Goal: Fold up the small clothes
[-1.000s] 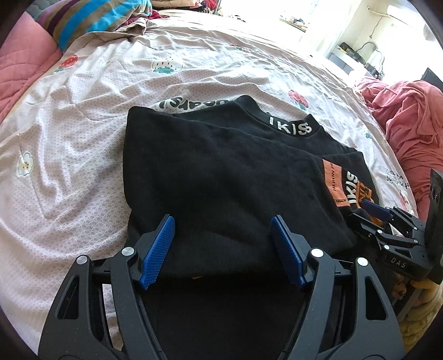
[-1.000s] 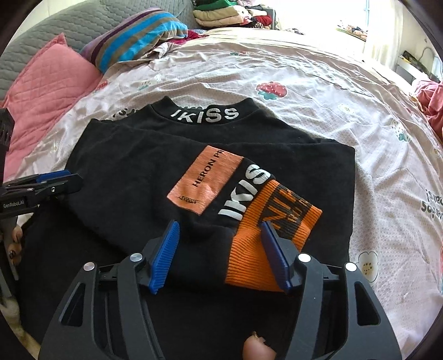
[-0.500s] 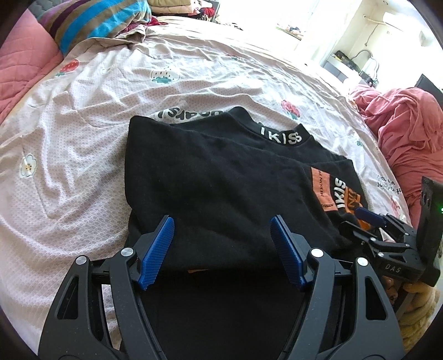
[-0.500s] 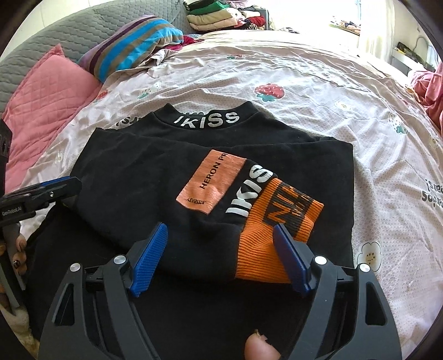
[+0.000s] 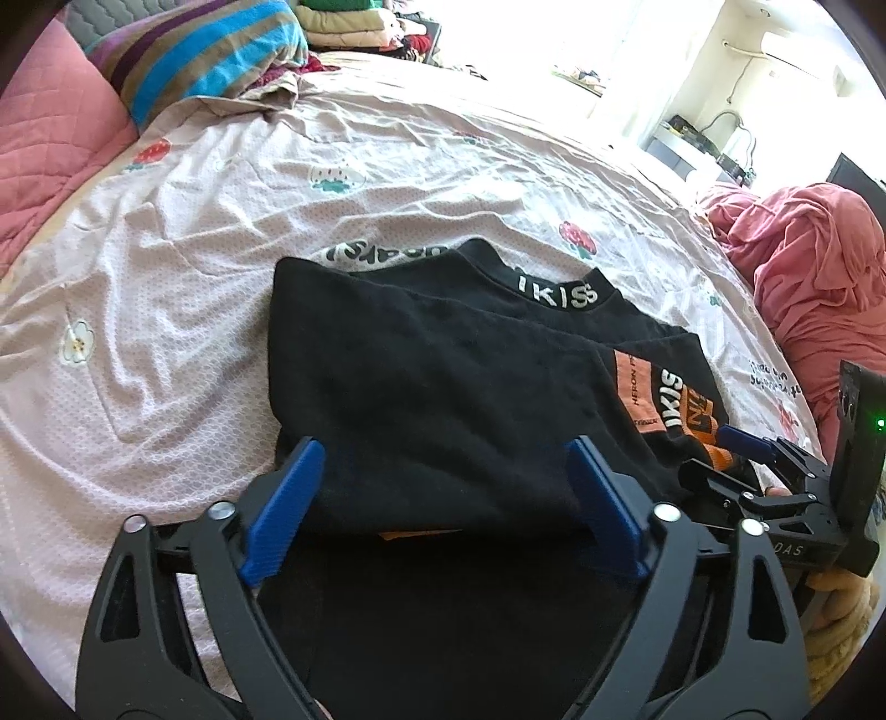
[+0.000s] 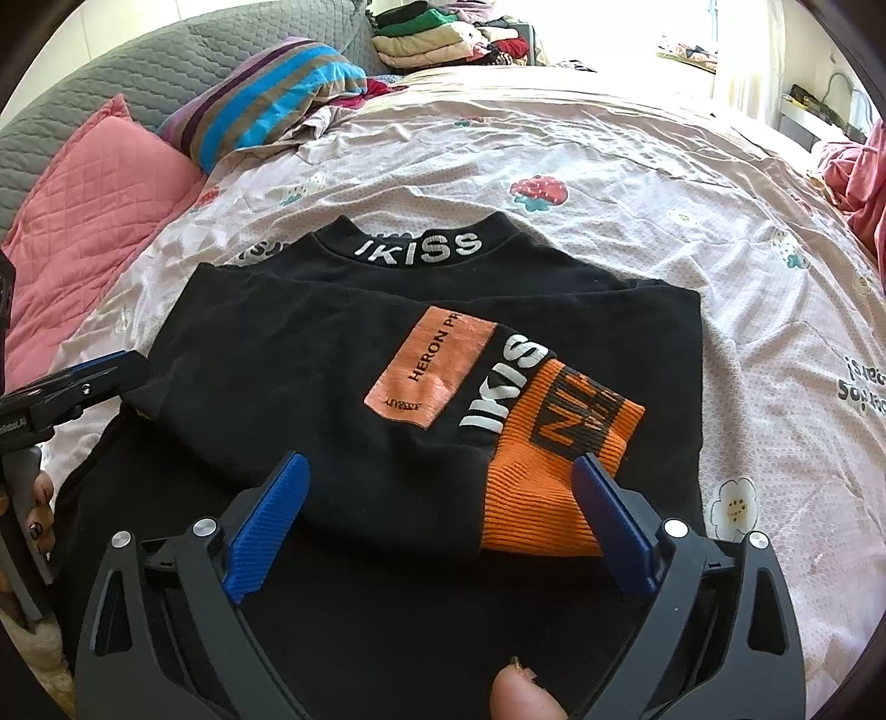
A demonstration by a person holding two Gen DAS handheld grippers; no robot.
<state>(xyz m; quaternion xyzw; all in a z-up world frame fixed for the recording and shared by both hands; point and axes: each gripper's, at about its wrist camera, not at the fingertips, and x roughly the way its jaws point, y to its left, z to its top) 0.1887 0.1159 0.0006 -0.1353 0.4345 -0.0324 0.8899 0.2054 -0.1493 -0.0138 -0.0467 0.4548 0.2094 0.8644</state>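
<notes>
A black sweater (image 5: 443, 387) lies folded on the bed, its collar lettered "IKISS" (image 6: 415, 252) at the far side. One sleeve with an orange cuff (image 6: 554, 482) is laid across the front. My left gripper (image 5: 443, 493) hovers over the sweater's near left edge; its jaws are opening and the cloth lies loose between the blue pads. My right gripper (image 6: 440, 515) is over the near right edge by the cuff, its jaws also opening, pads off the fabric. Each gripper shows at the side of the other's view: the right gripper (image 5: 725, 459), the left gripper (image 6: 111, 371).
The flower-print bed sheet (image 5: 194, 249) spreads around the sweater. A pink pillow (image 6: 94, 194) and a striped pillow (image 6: 266, 88) lie at the back left, folded clothes (image 6: 443, 33) behind them. A pink blanket (image 5: 814, 266) is heaped at the right.
Both grippers' jaws have spread wider, the right one more. The sweater's near edge now rests free on the bed. Neither hand has shifted much.
</notes>
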